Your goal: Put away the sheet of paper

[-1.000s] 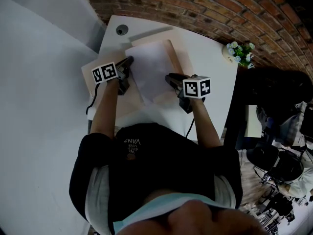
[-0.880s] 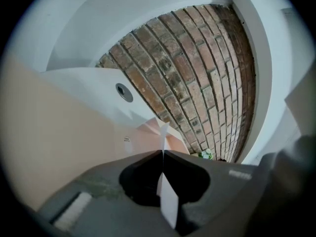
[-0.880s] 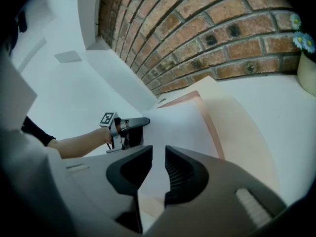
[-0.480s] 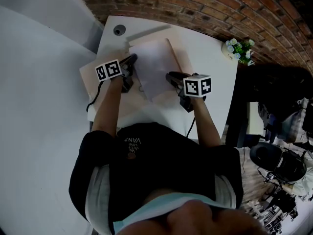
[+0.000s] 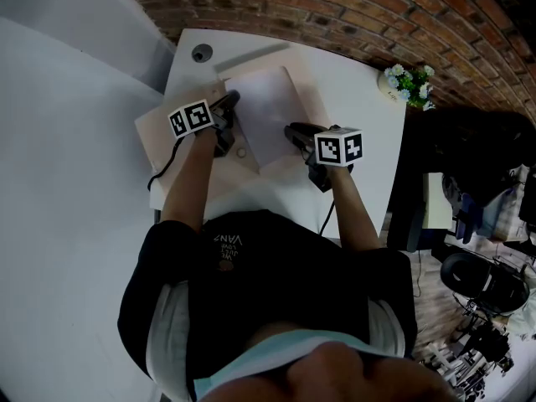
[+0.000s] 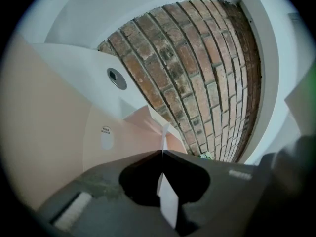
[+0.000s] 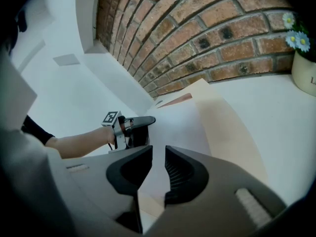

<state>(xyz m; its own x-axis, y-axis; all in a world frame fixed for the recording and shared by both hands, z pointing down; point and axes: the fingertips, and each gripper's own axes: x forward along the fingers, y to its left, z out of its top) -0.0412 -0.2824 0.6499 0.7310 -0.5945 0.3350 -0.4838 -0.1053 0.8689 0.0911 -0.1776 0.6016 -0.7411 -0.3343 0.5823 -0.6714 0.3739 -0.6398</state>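
A white sheet of paper point(image 5: 268, 111) lies over an open beige folder point(image 5: 311, 103) on the white table point(image 5: 360, 90). My left gripper point(image 5: 232, 100) is shut on the sheet's left edge. In the left gripper view the thin paper point(image 6: 168, 204) shows edge-on, pinched between the closed jaws of that gripper point(image 6: 162, 152), with the folder point(image 6: 54, 132) to the left. My right gripper point(image 5: 289, 129) hovers over the sheet's near right part. In the right gripper view, the right gripper point(image 7: 158, 154) has parted jaws with nothing between them, over the paper point(image 7: 175, 125).
A small pot of flowers point(image 5: 408, 86) stands at the table's far right corner, also visible in the right gripper view as the flower pot point(image 7: 301, 58). A round cable hole point(image 5: 201, 54) sits at the far left. A brick wall point(image 5: 335, 15) runs behind the table.
My left gripper has moved right and slightly away from me, carrying the sheet's left edge with it. The right gripper has stayed in place.
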